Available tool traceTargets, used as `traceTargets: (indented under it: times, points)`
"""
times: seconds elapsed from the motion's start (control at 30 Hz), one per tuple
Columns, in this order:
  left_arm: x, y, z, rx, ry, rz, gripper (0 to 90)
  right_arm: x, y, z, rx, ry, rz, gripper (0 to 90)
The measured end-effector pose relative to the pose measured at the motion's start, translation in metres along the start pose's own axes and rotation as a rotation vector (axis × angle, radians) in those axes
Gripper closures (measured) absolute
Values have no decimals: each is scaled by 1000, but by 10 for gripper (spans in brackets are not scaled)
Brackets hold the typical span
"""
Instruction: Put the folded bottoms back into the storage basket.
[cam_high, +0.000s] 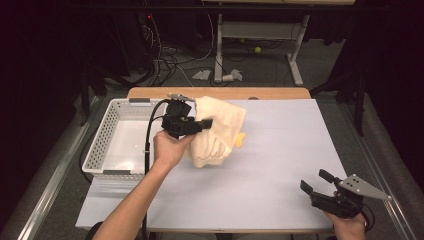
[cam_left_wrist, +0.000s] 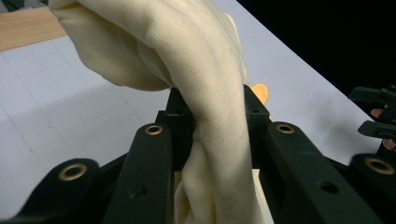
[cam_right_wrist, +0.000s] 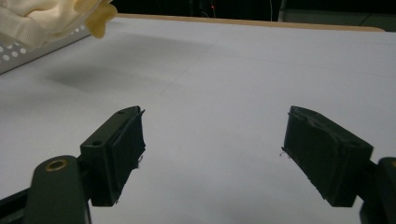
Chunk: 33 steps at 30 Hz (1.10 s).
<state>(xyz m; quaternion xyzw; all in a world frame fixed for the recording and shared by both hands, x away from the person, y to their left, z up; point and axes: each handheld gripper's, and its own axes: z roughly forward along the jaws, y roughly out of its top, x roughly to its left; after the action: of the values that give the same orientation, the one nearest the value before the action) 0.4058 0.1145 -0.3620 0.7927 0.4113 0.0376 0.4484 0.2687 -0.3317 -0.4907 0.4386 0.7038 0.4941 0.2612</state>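
Observation:
A cream cloth (cam_high: 217, 132) hangs bunched above the pale table top, just right of the white basket. My left gripper (cam_high: 205, 122) is shut on a fold of it; in the left gripper view the cloth (cam_left_wrist: 187, 42) runs between the black jaws of that gripper (cam_left_wrist: 212, 107) and drapes over them. A small yellow-orange part (cam_high: 241, 140) shows at the cloth's right edge, also seen in both gripper views (cam_left_wrist: 260, 91) (cam_right_wrist: 100, 21). My right gripper (cam_high: 316, 181) rests near the table's front right corner, open, with nothing between its jaws (cam_right_wrist: 212, 154).
A white perforated basket (cam_high: 107, 135) stands at the left of the table, its wall visible in the right gripper view (cam_right_wrist: 28, 51). A wooden strip (cam_high: 220, 93) runs along the far edge. Cables and a desk frame lie on the floor behind.

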Motion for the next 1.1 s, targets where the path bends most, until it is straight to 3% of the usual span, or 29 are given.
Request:
traceTargets:
  times: [0.37,1.1]
  points:
    - [0,2,-22,-19,3,13,698,0,0,0,2,-3,5,210]
    - [15,-3,-69,-85,21,-15,698,0,0,1,7,-9,19,210]
